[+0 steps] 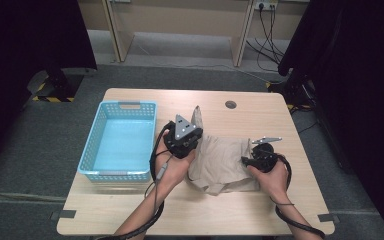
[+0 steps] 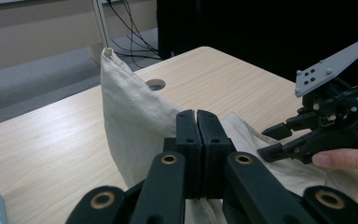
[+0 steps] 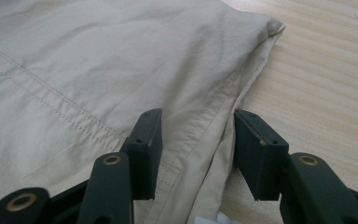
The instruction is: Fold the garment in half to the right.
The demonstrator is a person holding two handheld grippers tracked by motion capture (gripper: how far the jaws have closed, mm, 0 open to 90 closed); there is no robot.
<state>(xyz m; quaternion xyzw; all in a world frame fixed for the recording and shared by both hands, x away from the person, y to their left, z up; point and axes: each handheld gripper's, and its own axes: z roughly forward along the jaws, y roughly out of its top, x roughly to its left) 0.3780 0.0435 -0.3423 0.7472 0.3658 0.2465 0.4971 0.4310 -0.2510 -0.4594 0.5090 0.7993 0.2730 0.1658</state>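
Grey carpet floor (image 1: 25, 165) surrounds a pale wooden table (image 1: 230, 210), with dark curtains at both sides and cables along the far wall. On the table, to the outer side of the left tongs (image 1: 184, 142), stands a light blue basket (image 1: 87, 150) with latticed walls. Between the two tongs lies a beige cloth (image 1: 220, 162), crumpled and partly folded, with stitched seams and a hem showing in the right gripper view (image 3: 121, 70).

Left tongs (image 2: 196, 140) are clenched, their two black jaws pressed flat together with a fold of the cloth (image 2: 130, 121) pinched between them; from that grip one corner of the cloth stands up as a peak just beyond the jaws. A round hole (image 2: 155, 84) in the tabletop lies farther off behind that peak.

Right tongs (image 3: 196, 149) sit at the cloth's opposite edge, jaws parted and straddling the hemmed edge; the cloth runs between them, though the pads do not visibly press on it. A hand (image 1: 270, 177) holds these tongs (image 2: 279, 140), which point toward the left pair.
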